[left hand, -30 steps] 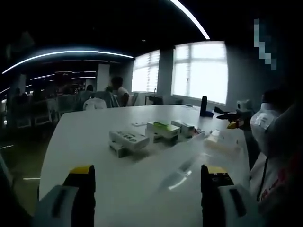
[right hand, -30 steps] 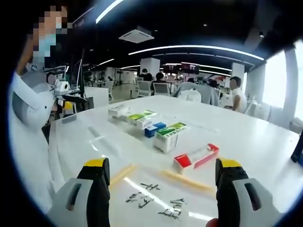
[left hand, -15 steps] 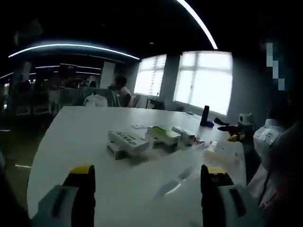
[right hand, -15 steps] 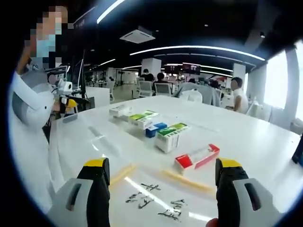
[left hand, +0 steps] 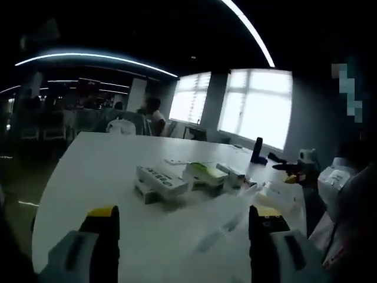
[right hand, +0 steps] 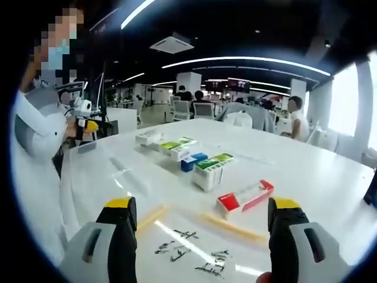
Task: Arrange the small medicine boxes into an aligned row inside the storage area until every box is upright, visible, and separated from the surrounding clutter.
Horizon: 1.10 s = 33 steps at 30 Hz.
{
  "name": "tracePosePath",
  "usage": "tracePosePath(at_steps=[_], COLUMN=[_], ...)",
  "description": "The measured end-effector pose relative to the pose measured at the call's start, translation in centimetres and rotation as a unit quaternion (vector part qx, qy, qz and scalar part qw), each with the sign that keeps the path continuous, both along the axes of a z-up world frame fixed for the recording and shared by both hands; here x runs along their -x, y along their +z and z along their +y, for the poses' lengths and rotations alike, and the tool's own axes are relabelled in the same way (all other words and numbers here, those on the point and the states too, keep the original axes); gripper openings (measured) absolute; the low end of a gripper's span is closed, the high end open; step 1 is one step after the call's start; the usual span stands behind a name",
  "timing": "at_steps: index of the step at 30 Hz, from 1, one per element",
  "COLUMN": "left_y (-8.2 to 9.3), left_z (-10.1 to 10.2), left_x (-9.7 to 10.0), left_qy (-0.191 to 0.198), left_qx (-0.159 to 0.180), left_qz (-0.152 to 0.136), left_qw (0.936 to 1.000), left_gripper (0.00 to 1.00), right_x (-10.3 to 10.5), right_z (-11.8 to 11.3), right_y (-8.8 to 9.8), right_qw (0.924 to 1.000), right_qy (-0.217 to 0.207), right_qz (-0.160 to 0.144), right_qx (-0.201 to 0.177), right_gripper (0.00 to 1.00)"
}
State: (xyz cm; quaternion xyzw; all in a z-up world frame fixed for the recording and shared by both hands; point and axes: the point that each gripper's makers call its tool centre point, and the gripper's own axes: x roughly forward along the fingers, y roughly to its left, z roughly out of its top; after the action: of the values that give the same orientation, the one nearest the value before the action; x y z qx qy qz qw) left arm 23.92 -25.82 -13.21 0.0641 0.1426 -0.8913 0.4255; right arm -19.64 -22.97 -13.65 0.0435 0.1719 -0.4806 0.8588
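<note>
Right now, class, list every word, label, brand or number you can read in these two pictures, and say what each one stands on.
Nothing can be read with certainty.
Handwritten black marks on the white table, near the right gripper: too blurred to read.
Dark print on the long white box: too small to read.
Red and white box: print too small.
Green and white box: print too small.
</note>
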Motion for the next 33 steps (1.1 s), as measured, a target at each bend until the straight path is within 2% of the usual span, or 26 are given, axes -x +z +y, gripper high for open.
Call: tracePosePath(at_steps=[5,12,20,33], left_y=[-0.17,-0.08,0.09,-0.04], left_z=[-0.16,-0.08,-0.11,-0.51], left_x=[0.17,0.25,0.37,0.36], left_qy=[0.000,-0.001,-0.001,-0.002], left_qx=[-0.004,-0.003,-0.002,-0.006], left_qz=[0.002,-0.001,-0.001,0.002], left_qw=[1.0000,1.0000,1.0000,1.0000], left_gripper=[0.90,0.90,0.89,0.88], right_x=[0.51,0.34,0.77,0.93], right_z=[0.06,0.27,0.37,0.47], right_y=[0.42,-0.04,0.50,0.35], right_qw=[0.9999,1.0000,0.9999,0.9999], right_qy=[-0.008,-0.007,-0.012,-0.014], right_qz=[-0.004,-0.005,-0.006,-0.004], right_qx=[0.005,0.002,0.009,0.006], right_gripper=[0.91,0.91,0.91,0.90])
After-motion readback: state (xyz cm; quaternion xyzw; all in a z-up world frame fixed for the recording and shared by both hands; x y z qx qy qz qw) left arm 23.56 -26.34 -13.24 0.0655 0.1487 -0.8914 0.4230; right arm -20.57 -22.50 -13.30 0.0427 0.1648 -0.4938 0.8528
